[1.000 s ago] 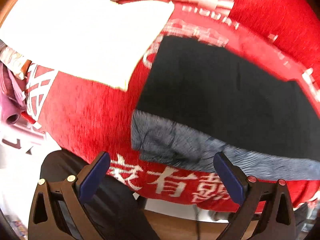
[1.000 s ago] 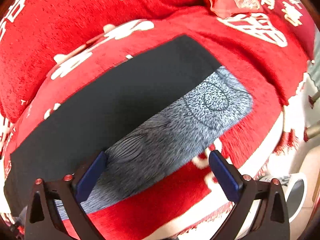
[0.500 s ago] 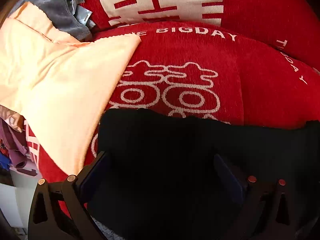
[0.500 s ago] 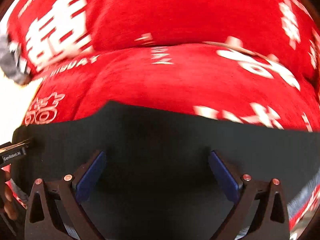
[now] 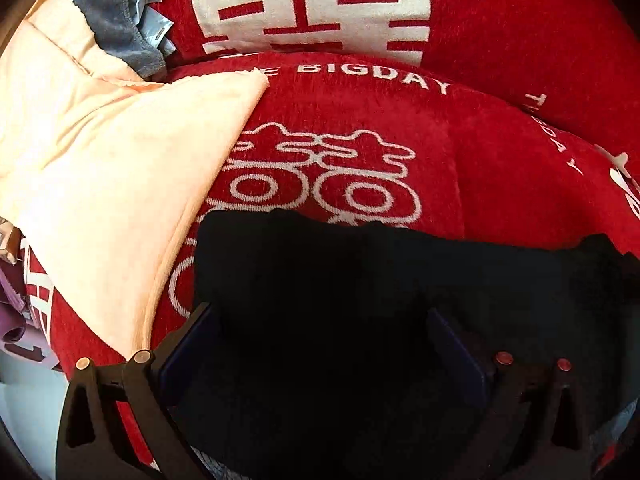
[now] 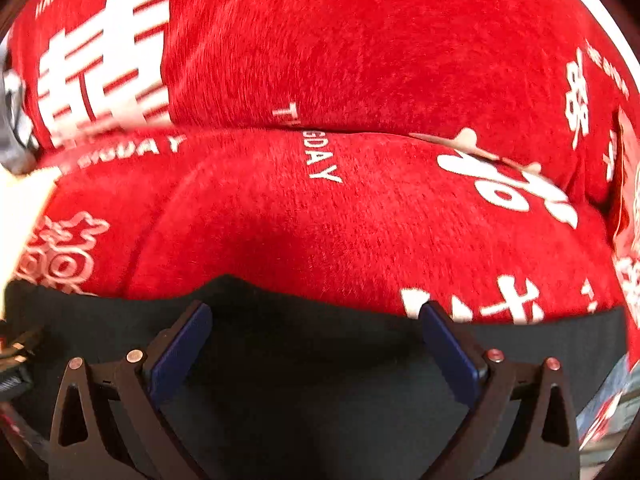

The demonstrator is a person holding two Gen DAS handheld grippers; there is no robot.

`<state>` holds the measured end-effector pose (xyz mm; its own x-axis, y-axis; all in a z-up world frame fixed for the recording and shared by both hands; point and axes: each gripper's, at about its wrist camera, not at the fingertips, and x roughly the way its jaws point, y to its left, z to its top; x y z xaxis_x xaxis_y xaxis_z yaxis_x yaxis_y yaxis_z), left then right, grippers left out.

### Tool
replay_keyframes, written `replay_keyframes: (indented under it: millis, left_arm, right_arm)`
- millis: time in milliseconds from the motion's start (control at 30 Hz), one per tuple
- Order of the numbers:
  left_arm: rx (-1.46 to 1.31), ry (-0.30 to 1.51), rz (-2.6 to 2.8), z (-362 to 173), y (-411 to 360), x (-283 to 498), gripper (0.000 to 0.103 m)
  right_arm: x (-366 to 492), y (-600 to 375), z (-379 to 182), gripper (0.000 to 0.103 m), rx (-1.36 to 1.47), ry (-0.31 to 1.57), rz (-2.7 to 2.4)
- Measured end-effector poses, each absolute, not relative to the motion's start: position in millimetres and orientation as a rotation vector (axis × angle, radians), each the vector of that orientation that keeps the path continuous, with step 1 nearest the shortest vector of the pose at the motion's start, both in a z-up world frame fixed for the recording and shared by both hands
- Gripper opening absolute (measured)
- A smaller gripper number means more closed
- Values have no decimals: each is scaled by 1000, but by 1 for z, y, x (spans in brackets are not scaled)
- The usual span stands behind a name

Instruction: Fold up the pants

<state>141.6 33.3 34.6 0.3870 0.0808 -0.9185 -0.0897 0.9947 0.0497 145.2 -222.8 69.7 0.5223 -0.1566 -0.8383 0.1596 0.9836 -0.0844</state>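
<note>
Red plush sofa cover with white characters and "BIGDAY" lettering fills both views, and the black pants lie spread across it, their far edge running left to right. Both the left gripper and the right gripper sit low over the dark fabric with jaws spread wide, clamping nothing. A peach cloth lies just left of the pants.

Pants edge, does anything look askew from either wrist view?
Yes. The black pants' far edge is uneven, humped up between the open right gripper's fingers. In the left view, the peach cloth lies close beside the pants.
</note>
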Motion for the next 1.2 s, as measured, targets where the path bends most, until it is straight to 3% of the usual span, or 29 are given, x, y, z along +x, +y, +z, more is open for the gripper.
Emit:
replay_keyframes:
  millis: [333, 833, 1000, 1200]
  left_arm:
    - [-37, 1190, 141, 32, 52, 126, 103]
    - [-117, 1190, 132, 40, 85, 86, 103]
    - [-180, 1156, 144, 58, 99, 53, 103]
    - [-45, 1182, 244, 41, 108, 36, 103]
  right_arm:
    - [112, -230, 45, 103, -87, 1100, -143]
    - [39, -423, 50, 103, 204, 1084, -459]
    - [19, -384, 61, 103, 211, 1058, -394]
    - [14, -239, 64, 103, 44, 1019, -58]
